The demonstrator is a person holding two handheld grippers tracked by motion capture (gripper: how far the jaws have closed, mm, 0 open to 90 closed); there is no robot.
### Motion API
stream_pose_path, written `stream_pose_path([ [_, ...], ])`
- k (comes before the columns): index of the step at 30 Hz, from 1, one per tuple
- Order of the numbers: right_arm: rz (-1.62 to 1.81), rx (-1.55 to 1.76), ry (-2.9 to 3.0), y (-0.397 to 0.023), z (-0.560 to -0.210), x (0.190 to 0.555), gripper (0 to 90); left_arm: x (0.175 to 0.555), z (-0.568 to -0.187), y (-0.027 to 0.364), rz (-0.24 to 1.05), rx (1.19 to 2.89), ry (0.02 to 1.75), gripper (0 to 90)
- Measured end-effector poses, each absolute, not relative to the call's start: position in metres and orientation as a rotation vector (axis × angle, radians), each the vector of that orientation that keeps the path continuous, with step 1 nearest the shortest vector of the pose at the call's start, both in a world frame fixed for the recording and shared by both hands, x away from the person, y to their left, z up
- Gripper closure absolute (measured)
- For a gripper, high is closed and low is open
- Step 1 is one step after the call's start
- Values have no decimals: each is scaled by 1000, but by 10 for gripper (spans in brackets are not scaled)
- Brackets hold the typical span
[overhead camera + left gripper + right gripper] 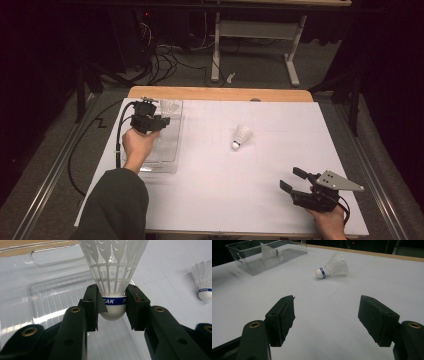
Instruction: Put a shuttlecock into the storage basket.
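The left gripper (161, 120) is clamping a white plastic-feathered shuttlecock with a blue band round its rounded white cork (113, 290). In the left gripper view its two black pads are pressing on either side of the cork at the band, partly closed to that width, with the feather skirt rising straight away from the jaws. Directly beneath and beyond the jaws is lying a clear, shallow, rectangular plastic tray (50, 290), its ribbed floor showing below the held cork. In the high view the person's left hand (137, 145) is carrying this gripper over the tray's far end, near the light wooden table edge (220, 93), and the dark green sleeve (117, 205) is coming in from the bottom.

A second white feathered shuttlecock with a blue-banded cork (241, 136) is lying on its side on the white gridded table sheet (225, 190), well apart from both grippers: off to the right of the left gripper's jaws in its own view, and ahead of the right gripper's jaws, slightly left of centre, in the right gripper view.

The right gripper (292, 181) is hovering low above the sheet at the near right corner, its jaws standing wide apart with nothing between them. Far ahead to its left the tray is sitting with the held shuttlecock above it.
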State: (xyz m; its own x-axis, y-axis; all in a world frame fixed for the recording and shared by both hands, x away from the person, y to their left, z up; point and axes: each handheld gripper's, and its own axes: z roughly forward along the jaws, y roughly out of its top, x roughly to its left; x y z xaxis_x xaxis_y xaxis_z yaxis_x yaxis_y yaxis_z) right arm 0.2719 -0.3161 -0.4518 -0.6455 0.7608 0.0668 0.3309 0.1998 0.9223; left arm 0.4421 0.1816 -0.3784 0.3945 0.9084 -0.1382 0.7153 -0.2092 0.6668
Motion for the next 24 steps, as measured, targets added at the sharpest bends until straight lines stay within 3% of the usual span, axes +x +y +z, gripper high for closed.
stream_pose_path([
  [24,1436,1019,2078,-316,-452,272,297,462,-383,178,348,2050,1470,651],
])
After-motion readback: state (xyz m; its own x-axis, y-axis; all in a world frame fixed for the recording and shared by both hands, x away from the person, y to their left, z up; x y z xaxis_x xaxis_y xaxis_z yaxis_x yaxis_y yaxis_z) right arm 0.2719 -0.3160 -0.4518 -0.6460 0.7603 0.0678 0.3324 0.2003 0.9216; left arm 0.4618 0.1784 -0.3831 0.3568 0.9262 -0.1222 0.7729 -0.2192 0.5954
